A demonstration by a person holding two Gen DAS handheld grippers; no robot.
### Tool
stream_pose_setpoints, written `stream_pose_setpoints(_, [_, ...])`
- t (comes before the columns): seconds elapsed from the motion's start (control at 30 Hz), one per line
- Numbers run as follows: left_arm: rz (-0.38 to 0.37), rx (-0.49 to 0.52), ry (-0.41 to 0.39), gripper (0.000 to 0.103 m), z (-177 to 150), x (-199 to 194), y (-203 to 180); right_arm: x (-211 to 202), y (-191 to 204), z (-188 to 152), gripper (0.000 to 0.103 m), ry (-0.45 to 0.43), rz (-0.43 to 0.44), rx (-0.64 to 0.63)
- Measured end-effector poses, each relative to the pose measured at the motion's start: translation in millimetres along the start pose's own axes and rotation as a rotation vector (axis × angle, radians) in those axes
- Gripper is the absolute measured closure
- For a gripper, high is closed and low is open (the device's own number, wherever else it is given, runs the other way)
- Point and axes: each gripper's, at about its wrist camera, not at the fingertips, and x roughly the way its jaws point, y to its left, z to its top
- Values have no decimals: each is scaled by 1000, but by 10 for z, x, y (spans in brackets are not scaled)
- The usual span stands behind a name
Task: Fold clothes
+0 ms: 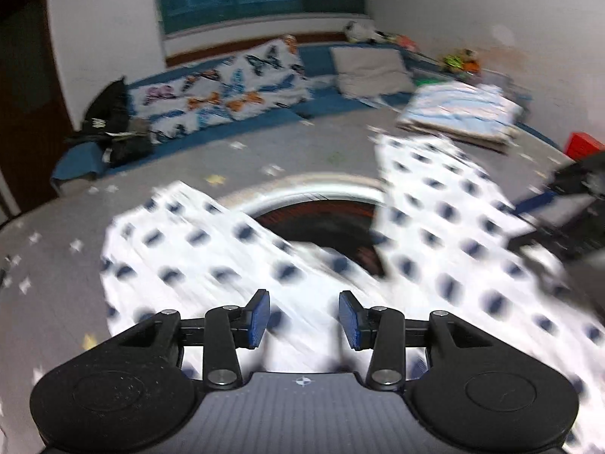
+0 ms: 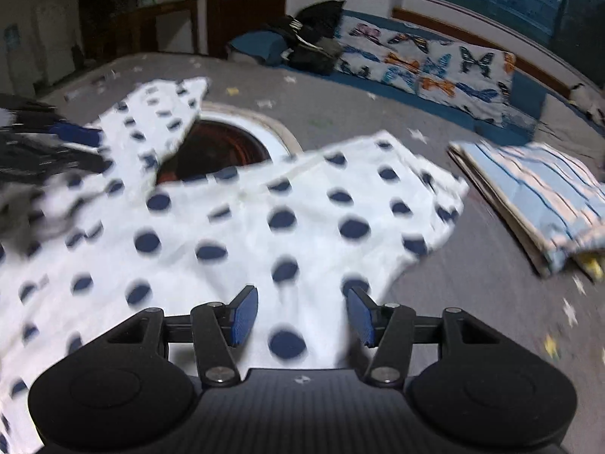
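1. Grey bedsheet [image 2: 472, 302] with small pale stars covers the bed, the biggest surface we see in both views; everything else lies on it.
2. White fabric with dark blue dots makes up the garment [image 2: 234, 227], which lies spread across the middle of the bed in front of both of our tools. Its neckline opens on a dark reddish round shape with a pale rim [image 2: 215, 151]; we cannot tell what that is. From the left wrist view the same garment [image 1: 211, 257] is smeared by motion blur.
3. Along the far side of the bed, by the window, lies a butterfly-print quilt [image 2: 427, 64] on a blue cover.
4. A folded blue-striped cloth [image 2: 537, 193] rests on the sheet near the garment's outer sleeve, apart from it.
5. A heap of dark clothes [image 2: 310, 38] sits at one end of the quilt, touching it.
6. Our right hand-held gripper [image 2: 302, 317] is over the garment's near edge with its blue pads [image 2: 244, 316] spread apart and nothing between them.
7. Our left hand-held gripper [image 1: 304, 317] likewise hangs over the dotted fabric, jaws parted, empty; whether either tool touches the cloth we cannot tell.
8. At the left edge of the right wrist view, a dark blurred shape lies against the garment.
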Motion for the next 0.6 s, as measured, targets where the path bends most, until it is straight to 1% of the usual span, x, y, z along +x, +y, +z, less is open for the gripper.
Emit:
stream_pose_setpoints(0.1, [-48, 18, 8, 59, -157, -209, -225, -114, -6, -82, 49, -11, -45, 8])
stream_pose_setpoints(0.17, [-65, 33, 1, 59, -260, -336, -353, -184, 7, -112, 49, -27, -51, 16])
stream_pose_setpoints(0.33, [-89, 85, -20, 59, -504, -593, -602, -332, 171, -192, 49, -64, 9, 30])
stream_pose_setpoints(0.47, [-119, 96, -20, 59, -643, -727, -695, -456, 380, -258, 49, -73, 59, -11])
stream_pose_setpoints(0.6, [-128, 154, -46, 59, -795, -856, -813, -628, 648, -350, 49, -79, 113, -86])
